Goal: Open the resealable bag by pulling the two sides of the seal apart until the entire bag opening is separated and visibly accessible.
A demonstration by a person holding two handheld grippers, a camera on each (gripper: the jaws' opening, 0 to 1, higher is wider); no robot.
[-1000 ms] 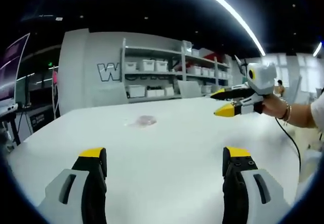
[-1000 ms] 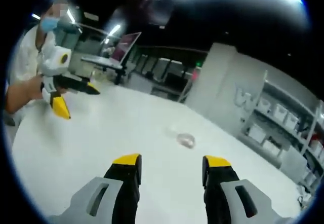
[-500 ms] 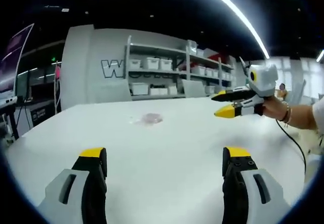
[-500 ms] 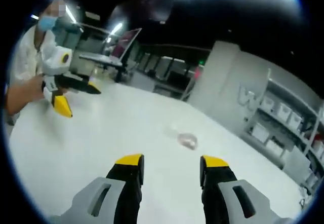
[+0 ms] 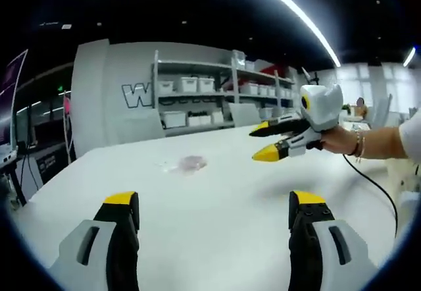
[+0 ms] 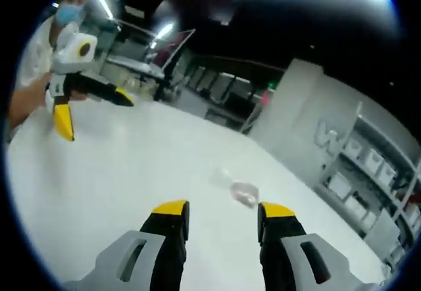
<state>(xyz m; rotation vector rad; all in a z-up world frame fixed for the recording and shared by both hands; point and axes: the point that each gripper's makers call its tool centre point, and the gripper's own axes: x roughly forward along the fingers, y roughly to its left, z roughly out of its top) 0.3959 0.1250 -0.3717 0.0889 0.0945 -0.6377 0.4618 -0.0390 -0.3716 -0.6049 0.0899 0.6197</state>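
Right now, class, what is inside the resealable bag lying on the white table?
The resealable bag lies flat on the white table, clear with a pinkish patch inside. It is too small and blurred to tell what that is, or whether the seal is shut.

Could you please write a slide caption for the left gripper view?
Both open grippers, left and right, approach a small clear resealable bag lying on the white table.

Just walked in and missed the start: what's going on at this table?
A person holds a gripper in each hand above a white table. A small clear resealable bag lies flat on it, untouched, with something pinkish inside. The left gripper and the right gripper are both open, empty and pointed toward the bag. Whether its seal is still closed is too small to tell.
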